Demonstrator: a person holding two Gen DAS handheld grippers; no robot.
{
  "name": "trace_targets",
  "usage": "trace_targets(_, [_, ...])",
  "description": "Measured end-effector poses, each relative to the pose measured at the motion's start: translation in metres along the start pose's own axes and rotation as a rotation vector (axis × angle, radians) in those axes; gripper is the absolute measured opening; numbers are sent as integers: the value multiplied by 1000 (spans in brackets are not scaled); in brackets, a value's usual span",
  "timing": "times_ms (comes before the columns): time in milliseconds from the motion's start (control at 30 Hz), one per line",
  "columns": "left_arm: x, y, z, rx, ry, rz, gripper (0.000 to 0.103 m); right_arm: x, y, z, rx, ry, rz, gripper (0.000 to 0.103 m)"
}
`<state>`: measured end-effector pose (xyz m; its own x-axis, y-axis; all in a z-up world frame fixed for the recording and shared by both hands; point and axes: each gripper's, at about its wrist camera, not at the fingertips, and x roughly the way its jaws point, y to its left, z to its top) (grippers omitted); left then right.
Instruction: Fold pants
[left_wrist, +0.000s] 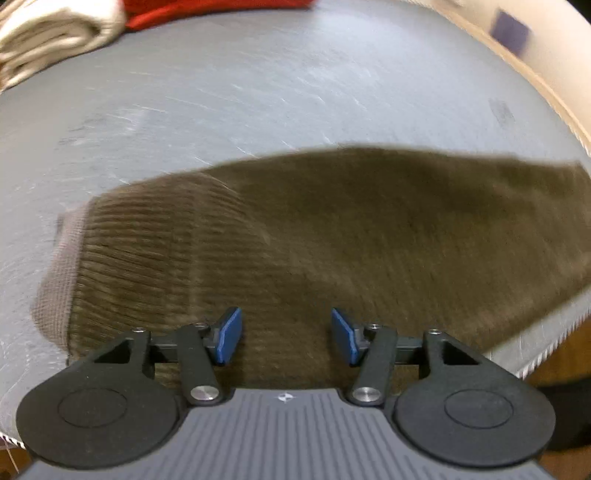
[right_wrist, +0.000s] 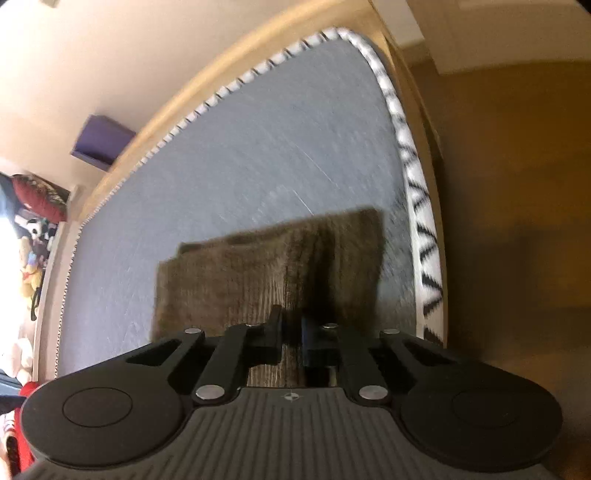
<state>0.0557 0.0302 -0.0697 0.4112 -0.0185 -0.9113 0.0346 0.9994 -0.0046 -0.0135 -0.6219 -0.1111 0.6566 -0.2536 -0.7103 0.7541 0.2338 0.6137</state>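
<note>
We see a grey mat (left_wrist: 258, 92) with a zigzag-stitched white border on a wooden frame, a cream wall beyond with one purple shelf (right_wrist: 101, 142). One pair of brown corduroy pants (left_wrist: 332, 229) lies on the mat; one cream folded cloth (left_wrist: 51, 40) and one red cloth (left_wrist: 207, 13) sit farther off. Our left gripper (left_wrist: 287, 335) hovers released over the pants; our right gripper (right_wrist: 291, 341) is clenched on a raised fold.

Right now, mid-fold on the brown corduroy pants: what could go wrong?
1. The right hand-held gripper is shut on a thin ridge of the brown corduroy pants; the fabric may slip out when pulled.
2. The left hand-held gripper hangs open above the pants, holding nothing, so that side may drag or bunch.
3. The pants lie near the mat's zigzag edge and could slide off.
</note>
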Motion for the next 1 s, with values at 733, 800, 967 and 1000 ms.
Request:
trace_targets(733, [2, 41, -27, -61, 134, -16, 58, -30, 55, -19, -429, -126, 30, 17])
trace_targets(800, [-12, 59, -24, -144, 49, -18, 57, -24, 61, -26, -451, -77, 48, 26])
trace_targets(967, [-48, 121, -19, -372, -153, 146, 57, -11, 75, -46, -494, 35, 58, 30])
trace_targets(1000, [-47, 132, -20, -422, -140, 157, 57, -10, 77, -49, -497, 52, 54, 30])
